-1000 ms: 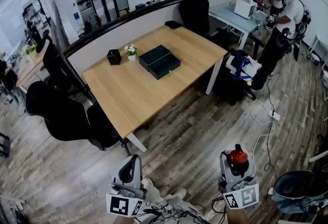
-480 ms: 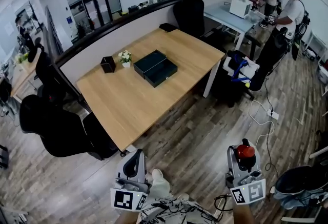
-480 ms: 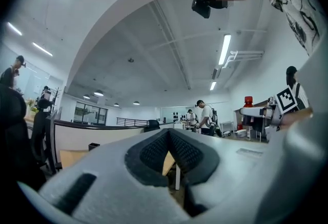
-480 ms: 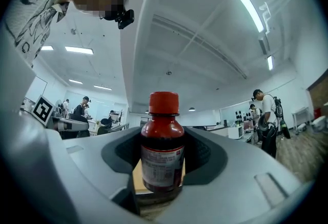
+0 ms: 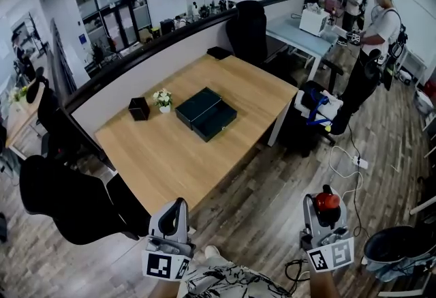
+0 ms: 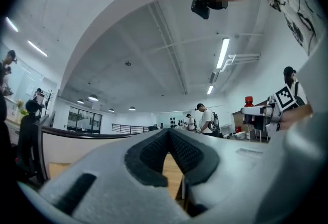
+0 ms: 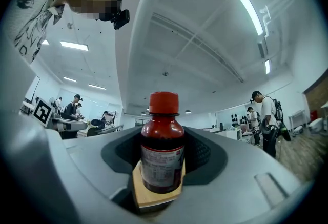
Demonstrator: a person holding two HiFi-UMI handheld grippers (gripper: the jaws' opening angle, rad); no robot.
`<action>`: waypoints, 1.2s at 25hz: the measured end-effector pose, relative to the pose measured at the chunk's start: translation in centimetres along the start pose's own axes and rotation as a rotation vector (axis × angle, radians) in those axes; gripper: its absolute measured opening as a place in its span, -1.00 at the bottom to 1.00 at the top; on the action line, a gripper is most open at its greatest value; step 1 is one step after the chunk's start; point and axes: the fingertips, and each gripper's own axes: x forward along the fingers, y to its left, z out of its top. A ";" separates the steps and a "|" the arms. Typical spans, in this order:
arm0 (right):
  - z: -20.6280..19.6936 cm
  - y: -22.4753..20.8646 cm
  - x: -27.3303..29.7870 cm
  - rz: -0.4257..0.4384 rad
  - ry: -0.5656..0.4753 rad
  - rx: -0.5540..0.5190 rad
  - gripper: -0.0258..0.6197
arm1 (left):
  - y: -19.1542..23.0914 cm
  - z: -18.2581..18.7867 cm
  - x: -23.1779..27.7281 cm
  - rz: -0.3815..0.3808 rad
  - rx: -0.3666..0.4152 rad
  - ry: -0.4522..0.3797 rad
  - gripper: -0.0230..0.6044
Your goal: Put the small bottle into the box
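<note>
The small bottle [image 5: 327, 202], dark with a red cap and a white label, stands upright between the jaws of my right gripper [image 5: 325, 198], which is shut on it at the lower right of the head view. In the right gripper view the bottle [image 7: 163, 151] fills the gap between the pads. My left gripper [image 5: 174, 212] is at the lower left, shut and empty; its pads [image 6: 154, 148] meet at the tips. The dark box [image 5: 206, 113] lies open on the wooden table [image 5: 170, 160], well ahead of both grippers. The bottle [image 6: 249, 101] also shows at the right of the left gripper view.
A black cube holder [image 5: 139, 108] and a small flower pot [image 5: 162, 99] stand beside the box. Black office chairs [image 5: 65, 201] sit left of the table, another chair [image 5: 246, 27] at its far side. People [image 5: 378, 24] stand at the back right. Cables [image 5: 344, 153] and a bin [image 5: 398, 249] are on the floor.
Both grippers have moved across the floor towards the table, which now sits nearer and further left in the head view. The bottle stays gripped in the right gripper.
</note>
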 end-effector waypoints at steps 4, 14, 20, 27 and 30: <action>-0.7 0.3 2.7 -0.019 0.004 0.000 -0.25 | 2.2 -0.1 1.6 -0.036 0.006 -0.009 -0.94; -3.5 2.0 6.7 -0.049 0.031 0.024 -0.25 | 7.0 -2.3 4.6 -0.077 0.000 0.038 -0.94; -4.8 0.6 9.0 -0.068 0.051 0.032 -0.25 | 8.0 -3.8 7.4 -0.081 -0.027 0.062 -0.94; -7.0 -3.3 14.5 -0.032 0.049 0.047 -0.25 | 9.0 -5.7 12.9 -0.039 -0.007 0.091 -0.94; -7.4 -6.1 18.0 -0.013 0.037 0.050 -0.25 | 9.2 -6.4 16.5 -0.006 -0.010 0.101 -0.94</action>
